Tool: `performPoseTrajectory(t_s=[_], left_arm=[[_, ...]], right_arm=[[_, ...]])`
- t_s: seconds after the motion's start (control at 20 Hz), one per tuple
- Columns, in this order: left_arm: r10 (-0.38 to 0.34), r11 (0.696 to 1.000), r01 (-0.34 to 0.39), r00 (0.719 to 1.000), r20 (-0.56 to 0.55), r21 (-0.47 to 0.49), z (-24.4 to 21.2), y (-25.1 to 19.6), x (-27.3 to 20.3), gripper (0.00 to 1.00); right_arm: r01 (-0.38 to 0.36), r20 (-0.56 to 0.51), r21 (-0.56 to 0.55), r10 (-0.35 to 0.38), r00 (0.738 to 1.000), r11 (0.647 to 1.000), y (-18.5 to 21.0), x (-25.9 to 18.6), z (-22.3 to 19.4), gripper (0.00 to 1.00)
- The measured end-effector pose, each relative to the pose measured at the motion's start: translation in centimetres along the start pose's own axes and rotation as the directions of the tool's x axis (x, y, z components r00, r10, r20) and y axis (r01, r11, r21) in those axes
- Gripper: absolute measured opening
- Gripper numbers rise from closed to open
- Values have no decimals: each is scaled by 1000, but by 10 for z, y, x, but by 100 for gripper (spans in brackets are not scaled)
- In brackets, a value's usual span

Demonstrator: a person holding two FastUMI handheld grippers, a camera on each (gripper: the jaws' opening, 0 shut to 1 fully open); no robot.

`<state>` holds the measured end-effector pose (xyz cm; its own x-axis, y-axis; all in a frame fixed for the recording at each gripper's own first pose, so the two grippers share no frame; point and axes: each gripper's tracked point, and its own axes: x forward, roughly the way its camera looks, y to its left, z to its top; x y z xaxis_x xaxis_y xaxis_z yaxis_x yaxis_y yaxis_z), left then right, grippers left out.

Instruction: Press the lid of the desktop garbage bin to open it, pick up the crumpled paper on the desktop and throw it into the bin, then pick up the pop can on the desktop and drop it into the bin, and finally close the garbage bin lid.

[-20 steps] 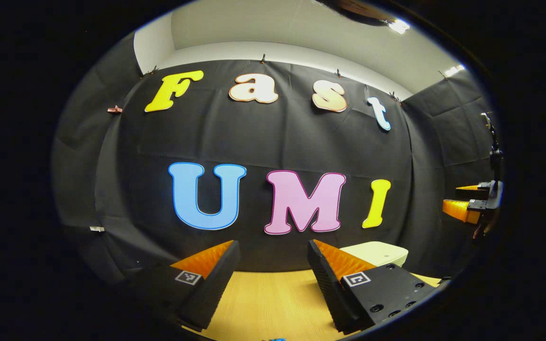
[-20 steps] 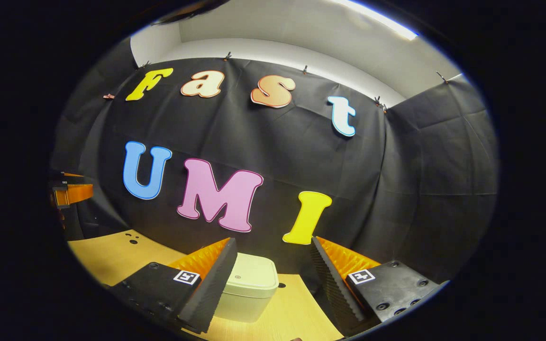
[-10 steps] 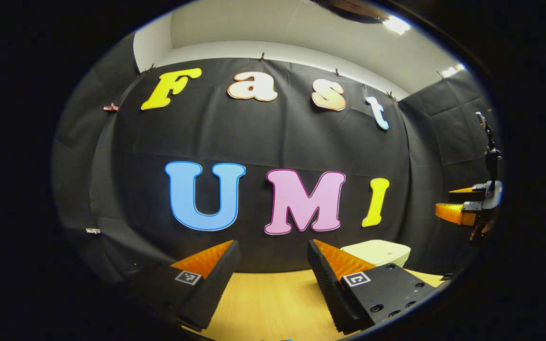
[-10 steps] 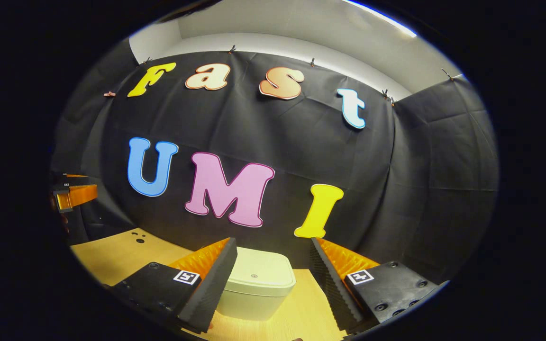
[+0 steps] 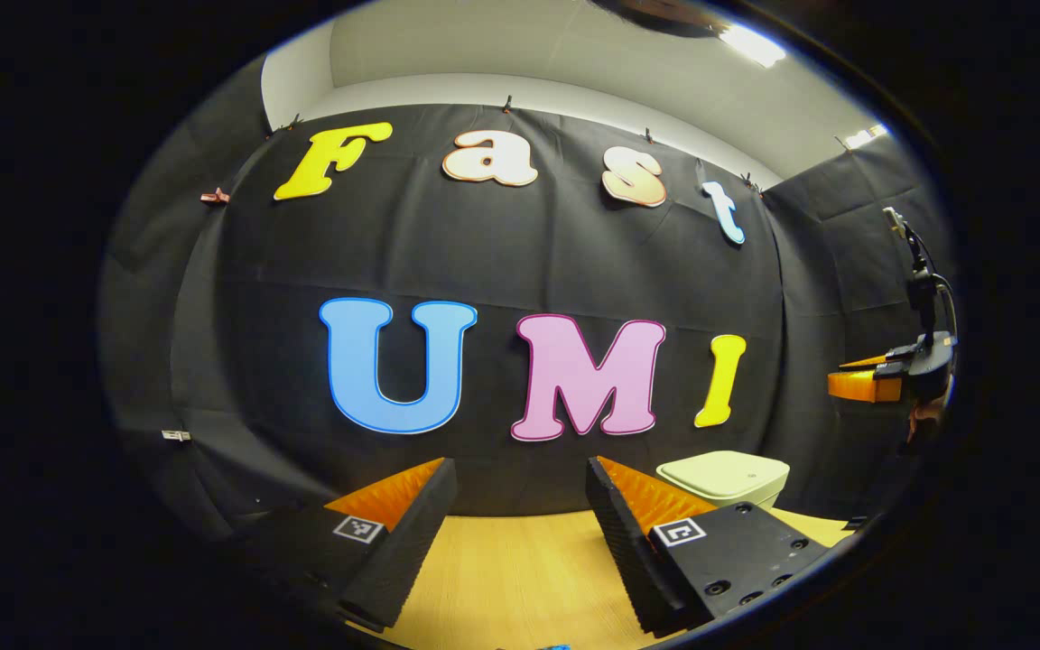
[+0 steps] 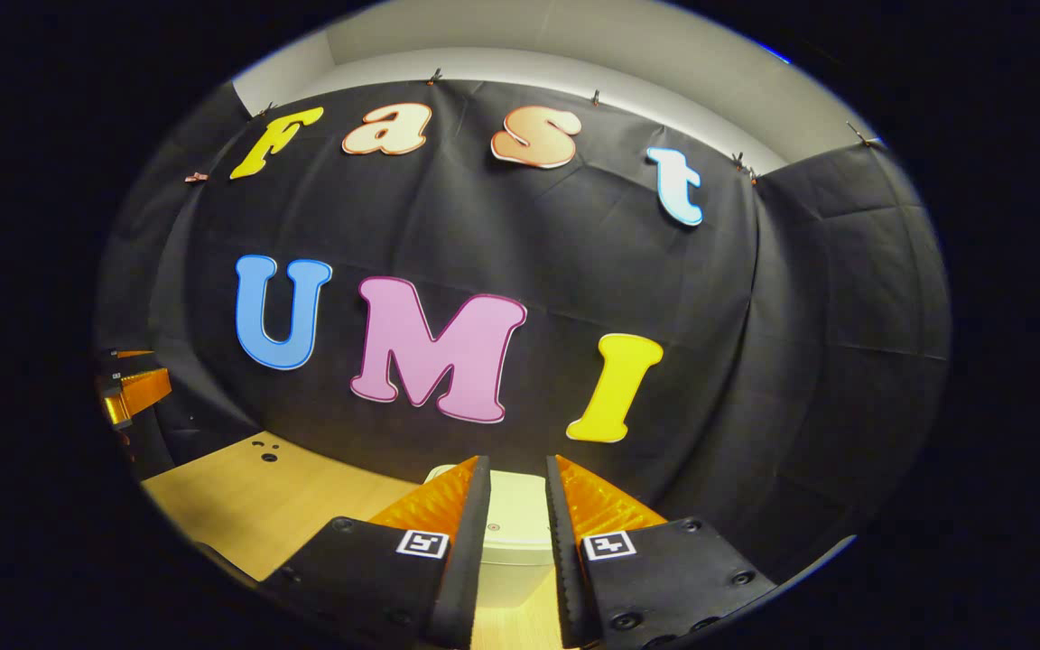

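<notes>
The right gripper (image 6: 516, 506), its fingers wide apart a second ago, has drawn them in to a narrow slot with nothing held between them, and it has swung to put the pale, rounded-corner plastic desktop garbage bin (image 6: 515, 519) directly ahead of the tips, where earlier the bin sat off toward its left finger. The narrowing and centring read as preparation for the opening step, a blunt, near-closed tip being better suited to pushing down on the smooth flat lid (image 6: 516, 498), which is closed with a small dot marking its top. No contact can be seen yet; whether the tips are above or just short of the lid cannot be told. The left gripper (image 5: 520, 506) hangs with its fingers spread wide and empty over the bare, light wood-grain desktop (image 5: 520, 569), little changed, the bin lying ahead and off beyond its right finger. Both tools carry ribbed, sawtooth-textured pads (image 6: 473, 542) on wedge-shaped fingers, with small square printed markers on the matte housings behind. The desktop looks smooth and matte, with a few small dark holes (image 6: 262, 450) ahead and to the left of the right gripper. A scrap of something blue (image 5: 554, 646) peeks at the near edge beneath the left gripper; what it is cannot be made out.
</notes>
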<state>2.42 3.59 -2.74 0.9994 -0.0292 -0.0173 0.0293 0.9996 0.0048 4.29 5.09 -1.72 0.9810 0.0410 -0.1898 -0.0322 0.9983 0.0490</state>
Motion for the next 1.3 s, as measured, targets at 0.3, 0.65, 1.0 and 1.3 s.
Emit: performPoseTrajectory(t_s=[0.3,0.65,1.0,1.3], left_arm=[[18,1000,-18,1000,1,-22,-8,8,-5,92],[38,999,-38,999,-13,-22,-16,12,-14,92],[55,998,-56,998,-41,-20,-28,17,-23,93],[70,997,-72,996,-59,-17,-35,20,-26,93]], right_arm=[[-60,-170,80,73,983,995,-4,31,-21,11],[-137,-473,143,189,861,980,1,75,-83,5],[-211,-634,153,260,729,965,21,105,-135,6],[-247,-735,162,284,615,955,32,113,-165,6]])
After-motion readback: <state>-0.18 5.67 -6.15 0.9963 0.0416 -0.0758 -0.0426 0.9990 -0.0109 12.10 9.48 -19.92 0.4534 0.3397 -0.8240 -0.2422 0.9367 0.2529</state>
